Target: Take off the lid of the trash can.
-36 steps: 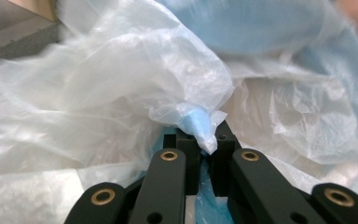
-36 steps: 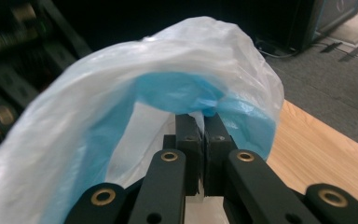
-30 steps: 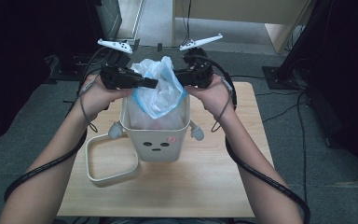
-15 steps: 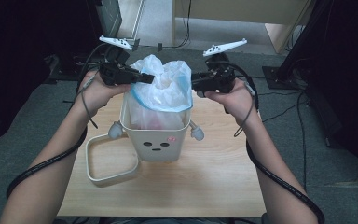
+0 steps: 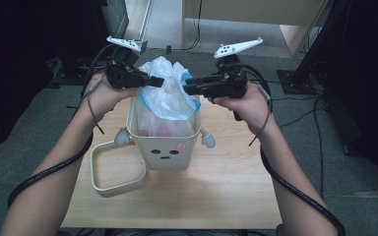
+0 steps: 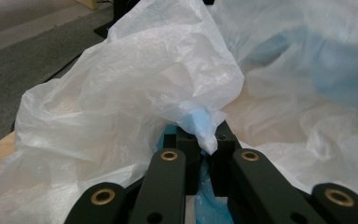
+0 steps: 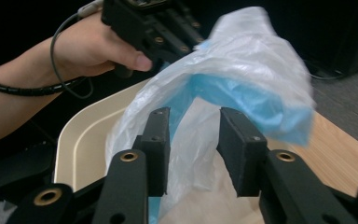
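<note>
A white plastic bag (image 5: 170, 98) with a blue rim lines a cream bin (image 5: 170, 147) that has a face on its front. My left gripper (image 5: 156, 81) is shut on the bag's top edge at the bin's left side. In the left gripper view, crumpled film (image 6: 135, 93) is pinched between the jaws of that gripper (image 6: 207, 140). My right gripper (image 5: 187, 89) reaches in from the right. Its jaws (image 7: 193, 126) have just been closing and stand apart, with loose bag film (image 7: 261, 70) between them and the pads not pressing on it.
The bin stands at the back of a small wooden table (image 5: 216, 196). A cream frame-shaped lid (image 5: 98, 182) lies flat on the table to the bin's left. Dark furniture and cables surround the table on a grey floor.
My right gripper has moved to the right, away from the left one, and the bag's top has spread wider. The left gripper has stayed put, still pinching the bag.
</note>
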`<state>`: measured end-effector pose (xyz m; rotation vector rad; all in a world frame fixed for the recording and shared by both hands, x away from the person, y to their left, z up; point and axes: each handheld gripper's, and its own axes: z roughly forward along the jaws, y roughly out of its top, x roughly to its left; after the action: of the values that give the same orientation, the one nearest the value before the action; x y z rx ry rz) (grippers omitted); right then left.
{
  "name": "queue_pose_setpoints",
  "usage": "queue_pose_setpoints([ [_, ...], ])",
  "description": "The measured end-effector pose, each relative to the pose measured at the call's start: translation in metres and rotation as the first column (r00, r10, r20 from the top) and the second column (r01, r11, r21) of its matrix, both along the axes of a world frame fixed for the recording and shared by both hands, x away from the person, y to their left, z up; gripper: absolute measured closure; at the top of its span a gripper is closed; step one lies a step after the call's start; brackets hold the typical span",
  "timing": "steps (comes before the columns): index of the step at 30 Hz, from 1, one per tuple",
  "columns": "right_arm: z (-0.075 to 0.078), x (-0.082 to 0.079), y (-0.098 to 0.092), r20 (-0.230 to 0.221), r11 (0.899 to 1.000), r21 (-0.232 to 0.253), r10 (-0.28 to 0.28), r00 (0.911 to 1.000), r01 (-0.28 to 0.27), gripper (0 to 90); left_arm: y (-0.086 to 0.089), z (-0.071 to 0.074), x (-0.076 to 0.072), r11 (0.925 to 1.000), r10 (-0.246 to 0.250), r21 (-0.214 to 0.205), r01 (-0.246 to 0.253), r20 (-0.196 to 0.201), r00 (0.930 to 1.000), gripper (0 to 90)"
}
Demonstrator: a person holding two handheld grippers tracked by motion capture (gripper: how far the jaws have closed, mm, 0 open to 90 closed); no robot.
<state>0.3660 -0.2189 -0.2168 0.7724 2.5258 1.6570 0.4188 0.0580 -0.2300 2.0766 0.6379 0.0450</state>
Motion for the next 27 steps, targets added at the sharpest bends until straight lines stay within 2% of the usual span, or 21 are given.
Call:
queue_pose_setpoints([
  [2, -0.003, 0.001, 0.012, 0.043, 1.000, -0.021, 0.008, 0.9990, -0.007, 53.5, -0.005, 0.003, -0.001, 0.9997, -0.023, -0.005, 0.023, -0.002, 0.9997, 86.7],
  [4, -0.006, 0.004, 0.022, 0.089, 0.999, -0.038, -0.014, 0.9959, 0.017, 45.0, -0.007, 0.005, -0.003, 0.9992, -0.037, -0.016, 0.037, 0.000, 0.9993, 86.7],
  [6, -0.008, 0.008, 0.030, 0.102, 0.999, -0.038, -0.024, 0.9945, 0.028, 40.7, -0.008, 0.008, -0.004, 0.9976, -0.058, -0.037, 0.058, 0.001, 0.9983, 86.7],
  [8, -0.009, 0.009, 0.034, 0.106, 0.999, -0.043, -0.023, 0.9941, 0.028, 39.6, -0.008, 0.010, -0.005, 0.9968, -0.066, -0.046, 0.066, -0.002, 0.9978, 86.7],
  [9, -0.010, 0.011, 0.042, 0.117, 0.998, -0.058, -0.021, 0.9929, 0.028, 36.7, -0.007, 0.011, -0.006, 0.9961, -0.071, -0.053, 0.071, 0.000, 0.9975, 86.7],
  [15, -0.015, 0.015, 0.054, 0.111, 0.997, -0.066, -0.022, 0.9936, 0.030, 33.1, -0.004, 0.015, -0.009, 0.9901, -0.102, -0.098, 0.100, -0.008, 0.9948, 86.7],
  [17, -0.020, 0.018, 0.060, 0.093, 0.997, -0.076, -0.010, 0.9956, 0.017, 33.3, -0.006, 0.016, -0.011, 0.9891, -0.117, -0.090, 0.117, -0.002, 0.9931, 86.7],
  [19, -0.022, 0.019, 0.063, 0.089, 0.996, -0.090, -0.002, 0.9961, 0.010, 37.9, -0.008, 0.016, -0.012, 0.9879, -0.128, -0.088, 0.127, -0.002, 0.9918, 86.7],
  [23, -0.022, 0.019, 0.066, 0.096, 0.992, -0.124, 0.012, 0.9953, 0.000, 59.1, -0.009, 0.017, -0.014, 0.9868, -0.135, -0.091, 0.134, 0.001, 0.9909, 86.4],
  [25, -0.022, 0.020, 0.066, 0.075, 0.992, -0.129, 0.003, 0.9972, 0.007, 67.2, -0.008, 0.016, -0.014, 0.9871, -0.129, -0.095, 0.129, 0.004, 0.9916, 85.6],
  [27, -0.022, 0.021, 0.066, 0.047, 0.991, -0.132, -0.006, 0.9989, 0.012, 70.5, -0.005, 0.015, -0.013, 0.9869, -0.119, -0.108, 0.120, 0.010, 0.9928, 82.7],
])
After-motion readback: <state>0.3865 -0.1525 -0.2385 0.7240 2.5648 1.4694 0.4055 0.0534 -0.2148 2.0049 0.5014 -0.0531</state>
